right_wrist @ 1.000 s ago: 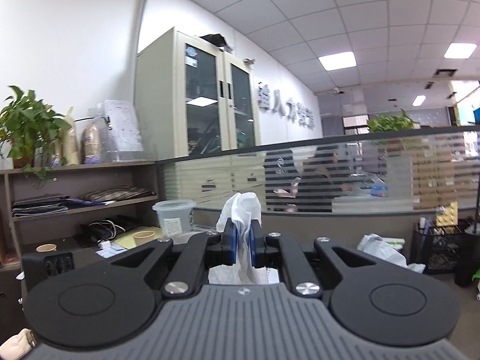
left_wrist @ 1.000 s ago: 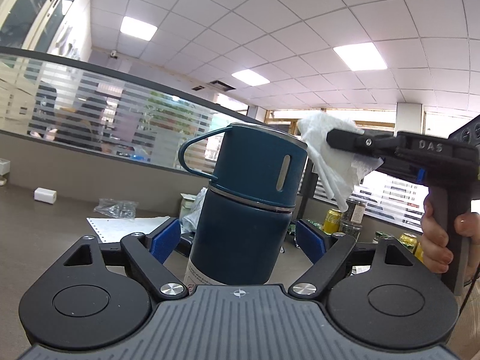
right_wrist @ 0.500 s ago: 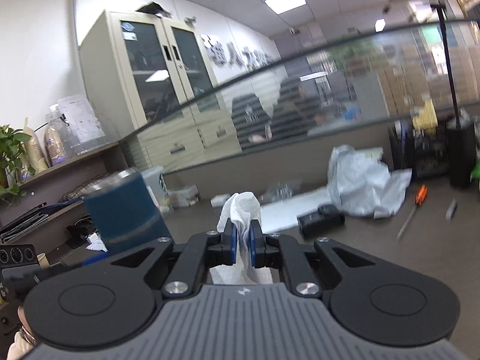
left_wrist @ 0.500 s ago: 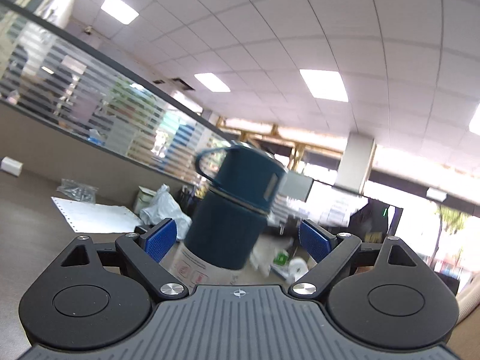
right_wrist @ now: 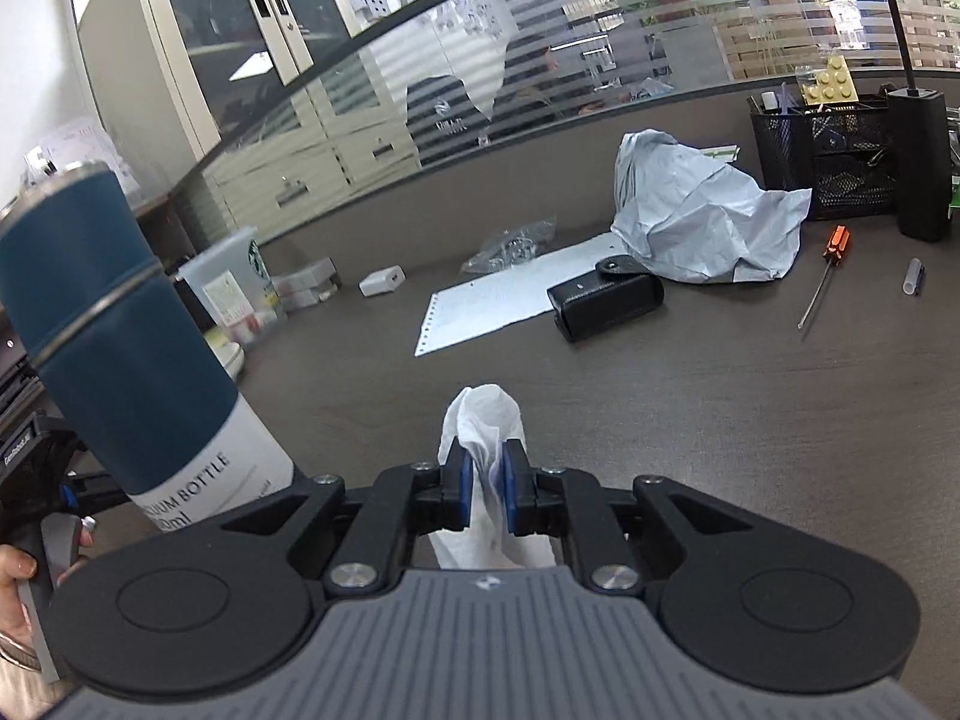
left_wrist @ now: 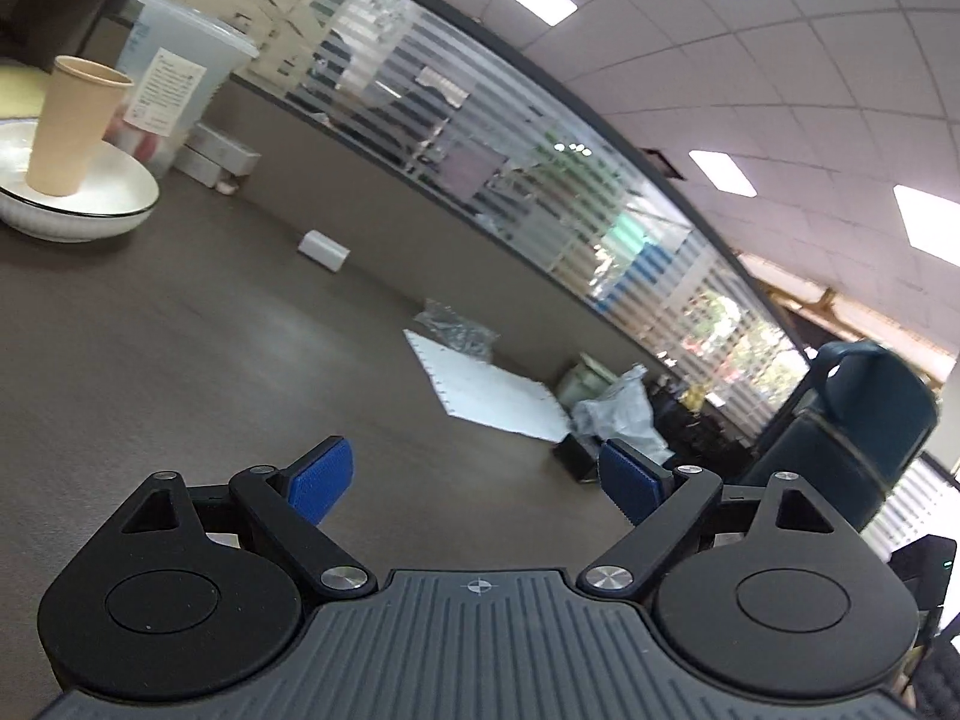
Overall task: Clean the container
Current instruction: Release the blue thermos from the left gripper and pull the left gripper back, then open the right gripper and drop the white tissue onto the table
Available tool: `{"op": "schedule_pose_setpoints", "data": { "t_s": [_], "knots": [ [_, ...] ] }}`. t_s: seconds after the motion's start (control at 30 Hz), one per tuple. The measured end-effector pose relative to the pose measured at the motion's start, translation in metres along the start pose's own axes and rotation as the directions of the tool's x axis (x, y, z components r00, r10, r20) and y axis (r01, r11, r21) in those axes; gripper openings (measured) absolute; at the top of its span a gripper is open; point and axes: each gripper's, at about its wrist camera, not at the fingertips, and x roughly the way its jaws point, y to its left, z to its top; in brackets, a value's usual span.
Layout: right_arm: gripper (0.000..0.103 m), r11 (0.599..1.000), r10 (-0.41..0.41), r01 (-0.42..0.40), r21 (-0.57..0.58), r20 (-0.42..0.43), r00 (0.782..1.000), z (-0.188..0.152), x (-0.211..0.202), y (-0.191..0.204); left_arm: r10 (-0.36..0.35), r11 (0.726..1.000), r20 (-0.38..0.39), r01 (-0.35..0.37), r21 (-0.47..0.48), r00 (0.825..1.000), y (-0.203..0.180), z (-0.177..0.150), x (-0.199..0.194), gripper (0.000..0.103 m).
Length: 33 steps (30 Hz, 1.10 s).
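The tall dark-blue steel vacuum bottle point(right_wrist: 120, 354) stands left of the right gripper point(right_wrist: 485, 483), whose fingers pinch a crumpled white tissue point(right_wrist: 480, 420). The left gripper point(left_wrist: 474, 480) is spread, empty (bottle right of its fingers). Rigid, smooth, probably slippery: grip the lower body.

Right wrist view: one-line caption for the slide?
Right gripper jaws shut on a white tissue, blue vacuum bottle standing at left on the dark desk.
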Motion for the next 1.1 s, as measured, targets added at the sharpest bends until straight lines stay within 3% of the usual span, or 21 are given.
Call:
{"op": "schedule_pose_setpoints", "data": {
  "t_s": [0.07, 0.1, 0.13, 0.27, 0.4, 0.63, 0.73, 0.87, 0.93, 1.0, 1.1],
  "knots": [
    [0.040, 0.999, -0.032, 0.032, -0.022, -0.018, 0.999, -0.001, 0.005, 0.002, 0.060, 0.998, -0.008, -0.060, 0.029, 0.998, -0.002, -0.001, 0.004, 0.093],
    [0.044, 0.997, -0.064, 0.063, -0.054, -0.009, 0.998, -0.002, 0.005, 0.006, 0.091, 0.995, -0.012, -0.090, 0.044, 0.996, -0.003, -0.002, 0.005, 0.093],
    [0.047, 0.992, -0.096, 0.096, -0.086, 0.001, 0.995, -0.003, 0.004, 0.011, 0.121, 0.991, -0.015, -0.120, 0.058, 0.993, -0.004, -0.002, 0.007, 0.093],
    [0.053, 0.988, -0.082, 0.083, -0.131, 0.013, 0.997, -0.004, 0.005, 0.017, 0.241, 0.964, -0.022, -0.237, 0.118, 0.970, -0.008, -0.004, 0.014, 0.093],
    [0.059, 0.972, -0.120, 0.124, -0.201, 0.031, 0.992, -0.004, 0.005, 0.024, 0.332, 0.926, -0.015, -0.322, 0.197, 0.943, -0.018, -0.008, 0.019, 0.093],
    [0.071, 0.923, -0.184, 0.201, -0.329, 0.083, 0.980, -0.010, 0.003, 0.039, 0.337, 0.912, -0.023, -0.321, 0.254, 0.941, -0.034, -0.013, 0.022, 0.093],
    [0.075, 0.920, -0.146, 0.167, -0.354, 0.085, 0.986, -0.012, -0.001, 0.040, 0.332, 0.913, -0.024, -0.315, 0.260, 0.943, -0.036, -0.014, 0.022, 0.093],
    [0.077, 0.989, 0.032, -0.036, -0.141, -0.028, 0.999, -0.007, -0.002, 0.008, 0.324, 0.916, -0.020, -0.308, 0.257, 0.946, -0.038, -0.015, 0.021, 0.093],
    [0.077, 0.997, 0.044, -0.046, -0.062, -0.033, 0.998, -0.005, -0.005, -0.005, 0.321, 0.918, -0.020, -0.305, 0.253, 0.947, -0.038, -0.015, 0.021, 0.093],
    [0.077, 0.999, 0.001, -0.002, -0.034, -0.032, 0.999, -0.004, -0.007, -0.014, 0.313, 0.921, -0.023, -0.297, 0.252, 0.950, -0.039, -0.015, 0.021, 0.093],
    [0.077, 0.996, -0.047, 0.044, -0.078, -0.039, 0.998, -0.002, -0.011, -0.012, 0.298, 0.925, -0.029, -0.282, 0.254, 0.954, -0.040, -0.016, 0.022, 0.093]
  ]
}}
